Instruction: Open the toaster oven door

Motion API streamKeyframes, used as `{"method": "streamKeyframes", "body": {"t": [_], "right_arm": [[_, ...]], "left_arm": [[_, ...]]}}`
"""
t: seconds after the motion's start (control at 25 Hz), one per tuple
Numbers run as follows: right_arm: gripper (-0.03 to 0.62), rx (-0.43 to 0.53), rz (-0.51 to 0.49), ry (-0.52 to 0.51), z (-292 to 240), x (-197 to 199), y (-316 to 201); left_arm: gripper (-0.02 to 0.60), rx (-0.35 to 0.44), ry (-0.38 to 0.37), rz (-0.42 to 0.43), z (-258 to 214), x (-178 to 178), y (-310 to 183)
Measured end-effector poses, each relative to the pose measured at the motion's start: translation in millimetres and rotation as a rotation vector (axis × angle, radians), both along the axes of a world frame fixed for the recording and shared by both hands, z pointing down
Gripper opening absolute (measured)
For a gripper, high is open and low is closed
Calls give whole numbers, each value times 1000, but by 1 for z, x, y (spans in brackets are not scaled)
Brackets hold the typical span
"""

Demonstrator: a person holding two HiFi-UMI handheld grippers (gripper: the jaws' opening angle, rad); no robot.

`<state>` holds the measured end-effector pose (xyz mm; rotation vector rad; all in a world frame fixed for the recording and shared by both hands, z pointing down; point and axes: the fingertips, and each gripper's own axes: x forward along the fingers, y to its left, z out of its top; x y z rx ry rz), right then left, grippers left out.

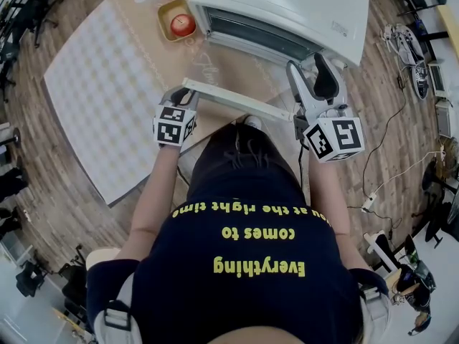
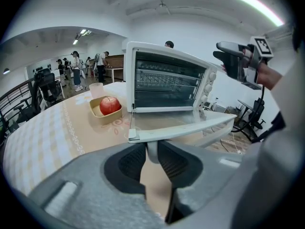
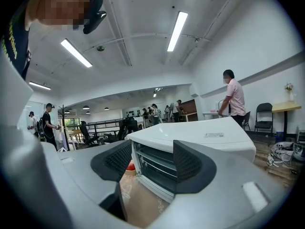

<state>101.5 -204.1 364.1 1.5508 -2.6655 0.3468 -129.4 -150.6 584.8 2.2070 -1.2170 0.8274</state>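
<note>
My left gripper [image 2: 152,157] is pinched narrow on the short post [image 2: 152,149] under the door handle [image 2: 190,129]. The glass door [image 2: 164,120] of the toaster oven [image 2: 167,80] lies folded down almost level, reaching out toward me over the table [image 1: 93,84], so I judge the opening nearly done. The grip is my main worry. My pads [image 2: 133,163] hold only that thin post at the handle's left end, not the bar itself. A pull off to one side could rack the door crooked or let the post slide out, and the door might then drop or swing back up. Pressing further down on a door that looks close to its stop could tip the oven forward or drag it toward me. The apple [image 2: 109,105] in its small yellow dish [image 2: 95,109] sits just beside the oven's left side, close enough to be knocked if the oven shifts. My right gripper [image 3: 152,163] stands wide apart with nothing between its jaws, held near the oven's right front corner and not touching it. It braces nothing, so the oven body is free to move if I overdo the pull.
</note>
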Motion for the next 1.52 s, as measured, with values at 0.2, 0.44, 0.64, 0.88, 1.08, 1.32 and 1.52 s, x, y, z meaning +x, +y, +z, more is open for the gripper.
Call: {"method": "streamKeyframes", "body": {"t": [0.2, 0.44, 0.64, 0.88, 1.08, 1.32, 1.52], "right_arm": [[267, 1, 1, 2, 0, -3, -1], [267, 0, 6, -1, -2, 2, 7], [267, -11, -5, -5, -1, -17, -20], [265, -11, -10, -4, -1, -5, 9], [265, -24, -27, -7, 2, -9, 8], [265, -21, -34, -10, 0, -12, 7], [265, -30, -42, -10, 1, -13, 8]], "left_arm": [[78, -8, 13, -12, 18, -3, 2], [80, -32, 22, -37, 41, 0, 14], [81, -53, 20, -53, 55, -15, -7], [84, -14, 23, -50, 60, -1, 18], [95, 11, 39, -33, 66, -2, 17], [99, -20, 30, -40, 73, -3, 18], [114, -37, 26, -48, 77, -5, 19]]}}
